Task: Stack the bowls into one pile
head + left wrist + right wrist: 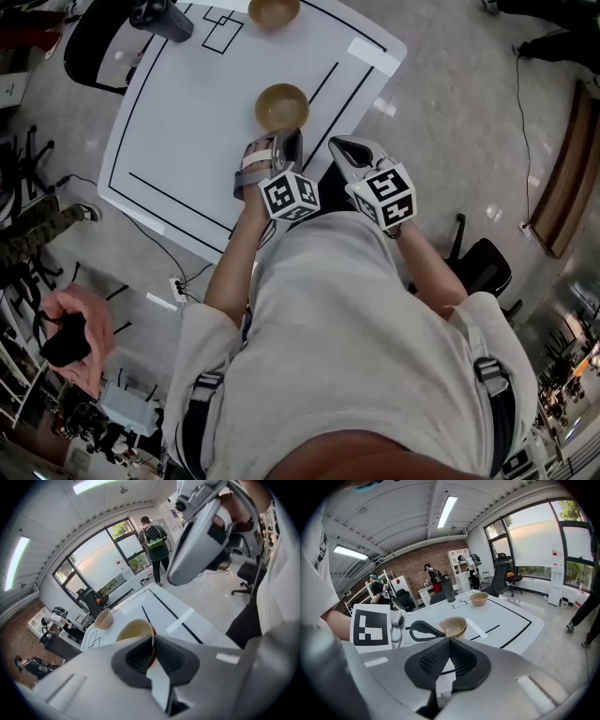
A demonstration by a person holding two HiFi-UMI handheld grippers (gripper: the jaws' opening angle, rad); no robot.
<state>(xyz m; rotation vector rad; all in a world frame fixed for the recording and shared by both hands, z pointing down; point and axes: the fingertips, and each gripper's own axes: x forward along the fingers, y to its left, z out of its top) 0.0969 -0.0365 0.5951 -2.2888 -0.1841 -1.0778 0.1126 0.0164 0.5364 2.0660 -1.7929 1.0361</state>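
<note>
Left gripper view: left gripper (152,651) clamps the near bowl (133,630) by its rim; right gripper (449,660) jaws closed together, empty.

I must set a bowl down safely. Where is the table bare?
Bare: the wide part of the table left of the near bowl, and the strip between that bowl and the far bowl. Crowded: the near edge, where the left gripper pinches the near bowl's rim beside the right gripper.
</note>
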